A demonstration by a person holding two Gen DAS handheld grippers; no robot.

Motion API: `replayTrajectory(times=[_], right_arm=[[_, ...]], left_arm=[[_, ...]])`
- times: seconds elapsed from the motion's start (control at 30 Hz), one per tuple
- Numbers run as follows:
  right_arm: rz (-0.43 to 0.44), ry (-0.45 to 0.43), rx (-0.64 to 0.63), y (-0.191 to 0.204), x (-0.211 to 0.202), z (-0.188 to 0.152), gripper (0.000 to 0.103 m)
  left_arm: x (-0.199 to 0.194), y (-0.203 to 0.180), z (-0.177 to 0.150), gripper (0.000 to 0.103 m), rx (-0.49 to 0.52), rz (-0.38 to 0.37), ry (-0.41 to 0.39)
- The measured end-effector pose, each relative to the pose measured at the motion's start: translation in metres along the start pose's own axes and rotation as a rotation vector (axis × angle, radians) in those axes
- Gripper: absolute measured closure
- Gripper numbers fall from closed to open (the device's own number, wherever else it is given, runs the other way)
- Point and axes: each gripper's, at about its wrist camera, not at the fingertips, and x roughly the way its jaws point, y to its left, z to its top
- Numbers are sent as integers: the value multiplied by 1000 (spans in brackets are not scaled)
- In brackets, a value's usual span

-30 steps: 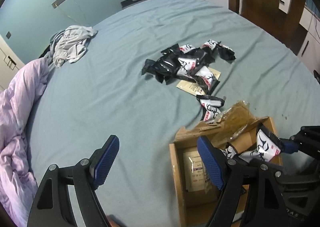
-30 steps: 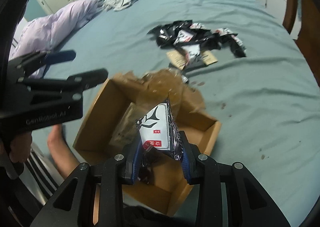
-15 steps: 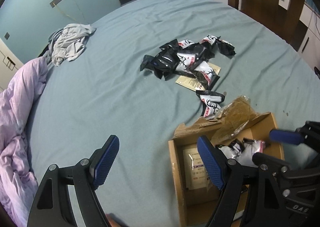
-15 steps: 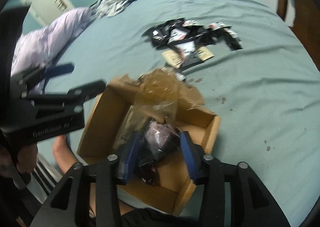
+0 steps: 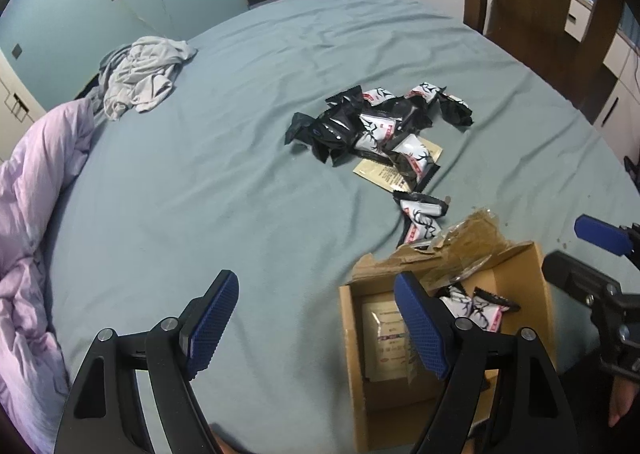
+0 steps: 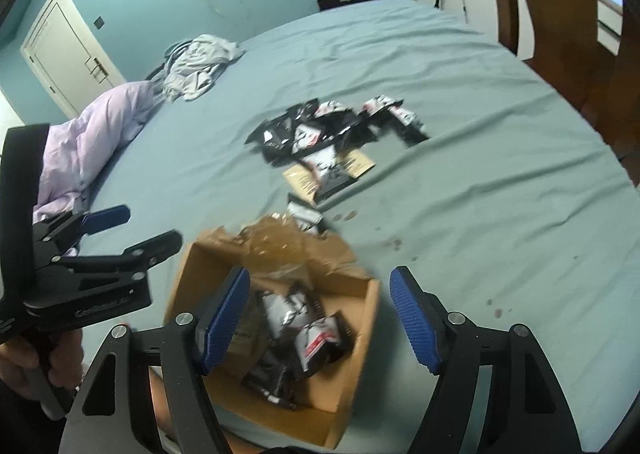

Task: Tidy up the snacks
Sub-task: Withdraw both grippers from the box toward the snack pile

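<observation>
Right hand-held gripper [image 6: 320,318]: I see its jaws have just been opening; they stand apart over the cardboard box [image 6: 360,354], nothing between the pads.
Left hand-held gripper [image 5: 316,318]: jaws wide apart, empty, at the box's left edge.
Packets in box [image 6: 304,330]: lying loose on the bottom.
Snack pile [image 6: 332,134]: on the bed [image 6: 500,174], far beyond the box, spread left-right.
Next reach: I judge the right hand nearer; straight forward, past the torn flap.
</observation>
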Motion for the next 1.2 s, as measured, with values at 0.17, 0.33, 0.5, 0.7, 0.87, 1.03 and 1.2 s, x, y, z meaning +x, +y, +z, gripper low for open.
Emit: replayTrajectory(times=[0.17,0.33,0.5,0.7,0.87,1.03,1.2], right_arm=[[-3,-6,31,-1,-3,3,31],[-5,4,78,-10,-1,9,31],[32,16,107,-18,0,17,31],[81,60,149,-32,15,29,31],[95,166,188,-43,49,47,31],[112,192,219,-51,77,79,31],[70,222,88,-39,118,105,31]], left_arm=[[-5,-2,1,22,-9,-32,1],[-8,-4,3,22,-19,-40,-8],[-6,2,7,22,-47,-54,-1],[-1,9,11,22,-67,-81,45],[4,14,18,22,-76,-125,64],[17,14,22,22,-76,-138,100],[23,17,24,22,-91,-156,127]])
